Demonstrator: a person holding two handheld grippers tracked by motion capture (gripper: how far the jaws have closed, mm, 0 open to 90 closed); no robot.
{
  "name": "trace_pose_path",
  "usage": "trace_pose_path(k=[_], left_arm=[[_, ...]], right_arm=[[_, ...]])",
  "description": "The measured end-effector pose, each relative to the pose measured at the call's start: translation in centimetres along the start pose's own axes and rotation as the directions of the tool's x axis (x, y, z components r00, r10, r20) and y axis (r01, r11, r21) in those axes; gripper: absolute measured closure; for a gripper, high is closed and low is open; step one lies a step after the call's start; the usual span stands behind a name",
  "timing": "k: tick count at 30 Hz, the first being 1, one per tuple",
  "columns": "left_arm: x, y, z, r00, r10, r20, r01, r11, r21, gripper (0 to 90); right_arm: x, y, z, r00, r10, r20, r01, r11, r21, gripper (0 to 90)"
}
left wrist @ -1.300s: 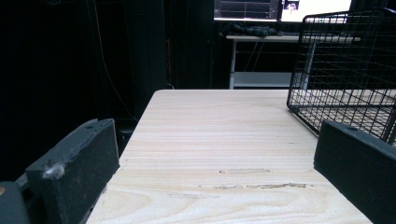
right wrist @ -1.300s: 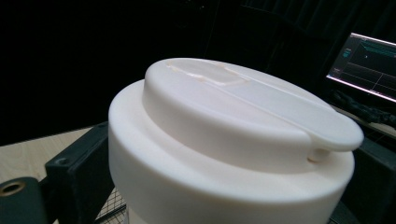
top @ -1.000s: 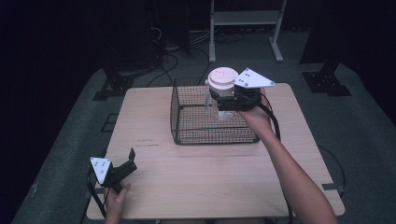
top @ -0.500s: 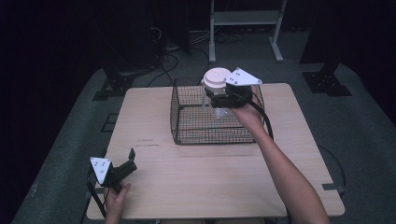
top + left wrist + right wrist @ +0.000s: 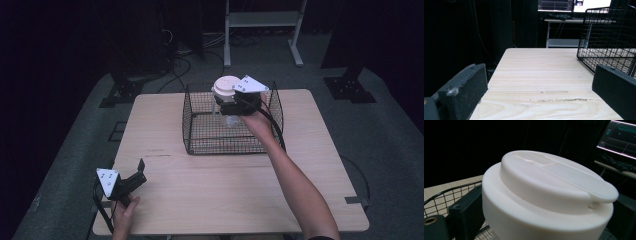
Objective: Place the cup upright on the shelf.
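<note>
A clear container with a wide white flip-top lid (image 5: 226, 88) (image 5: 549, 200) hangs over the black wire basket (image 5: 200, 142), gripped just under the lid by my right gripper (image 5: 230, 106). Its black jaws press on both sides of the lid in the right gripper view. The container's clear body reaches down inside the basket. My left gripper (image 5: 135, 176) rests at the table's near left corner, jaws wide apart with bare wood between them. The basket (image 5: 609, 37) stands ahead and to the right in the left gripper view.
The light wooden table (image 5: 225, 190) has a scuff mark (image 5: 157, 155) left of the basket. A white shelf frame (image 5: 262, 20) and dark stands sit on the floor beyond the far edge. Monitors (image 5: 621, 141) glow behind.
My right gripper has carried the lidded container leftward and lower, from the basket's far right rim to over its middle. The left gripper has not moved.
</note>
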State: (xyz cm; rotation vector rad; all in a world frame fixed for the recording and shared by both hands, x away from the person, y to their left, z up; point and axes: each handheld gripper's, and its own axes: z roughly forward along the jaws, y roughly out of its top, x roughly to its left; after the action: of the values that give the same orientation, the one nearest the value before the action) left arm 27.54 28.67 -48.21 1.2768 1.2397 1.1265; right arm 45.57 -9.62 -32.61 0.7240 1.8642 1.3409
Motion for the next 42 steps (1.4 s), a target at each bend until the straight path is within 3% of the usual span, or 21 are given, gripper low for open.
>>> trace_pose_path(k=[14, 36, 42], left_arm=[[0.0, 0.0, 0.0, 1.0, -0.005, 0.002, 0.005, 1.0, -0.001, 0.0], [0.0, 0.0, 0.0, 1.0, -0.003, 0.002, 0.003, 1.0, -0.002, 0.0], [0.0, 0.0, 0.0, 1.0, -0.003, 0.003, 0.003, 1.0, -0.002, 0.0]], right_arm=[[-0.5, -2.7, 2.4, 0.999, 0.045, 0.008, -0.045, 0.999, 0.025, 4.2], [-0.6, -5.4, 4.4, 0.9993, 0.037, -0.006, -0.037, 0.994, 0.106, 4.1], [-0.5, -5.8, 4.6, 0.9999, 0.002, -0.014, 0.0, 0.99, 0.144, 4.0]])
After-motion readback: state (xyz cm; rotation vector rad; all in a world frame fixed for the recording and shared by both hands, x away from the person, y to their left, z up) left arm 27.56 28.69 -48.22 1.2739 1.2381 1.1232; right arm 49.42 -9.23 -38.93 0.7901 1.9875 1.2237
